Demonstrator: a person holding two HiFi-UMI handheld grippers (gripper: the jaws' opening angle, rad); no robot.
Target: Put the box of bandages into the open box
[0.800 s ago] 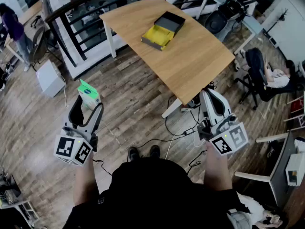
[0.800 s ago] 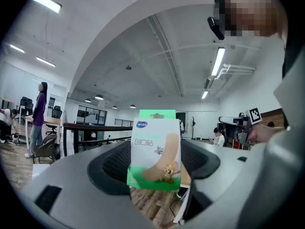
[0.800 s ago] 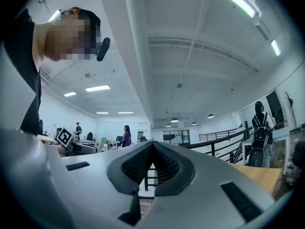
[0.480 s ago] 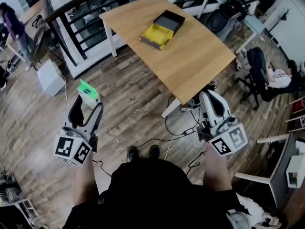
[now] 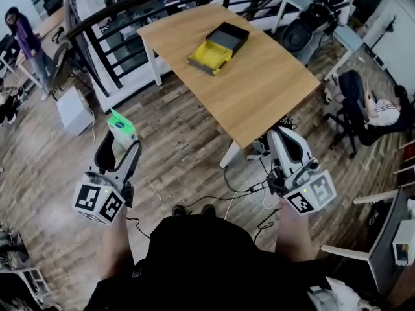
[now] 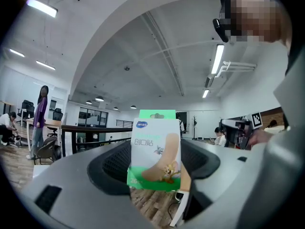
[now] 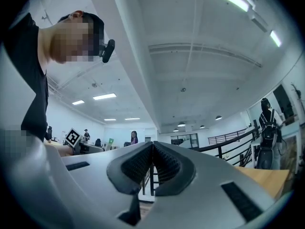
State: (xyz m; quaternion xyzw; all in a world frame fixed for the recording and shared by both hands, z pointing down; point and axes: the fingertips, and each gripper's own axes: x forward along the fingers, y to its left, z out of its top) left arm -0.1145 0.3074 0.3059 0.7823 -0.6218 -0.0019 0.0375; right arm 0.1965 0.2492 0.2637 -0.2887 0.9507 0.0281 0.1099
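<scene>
The box of bandages (image 6: 155, 149) is green and white with a plaster printed on its front. It stands upright between the jaws of my left gripper (image 5: 120, 141), which is shut on it; in the head view the box of bandages (image 5: 120, 127) shows above the wooden floor at the left. The open box (image 5: 220, 46), yellow inside with a dark lid, lies on the wooden table (image 5: 266, 83) ahead, far from both grippers. My right gripper (image 5: 285, 139) is held low at the right near the table's near corner, its jaws pressed together with nothing between them (image 7: 152, 162).
A black railing (image 5: 117, 18) runs behind the table. Cables (image 5: 246, 183) trail on the floor near the table leg. Office chairs (image 5: 353, 105) and a seated person are at the right; another person (image 5: 26, 41) stands at the far left beside a white box (image 5: 74, 111).
The view has shifted slightly; the table and open box sit a little lower and nearer in the head view. Both grippers keep their pose, the left still holding the bandage box.
</scene>
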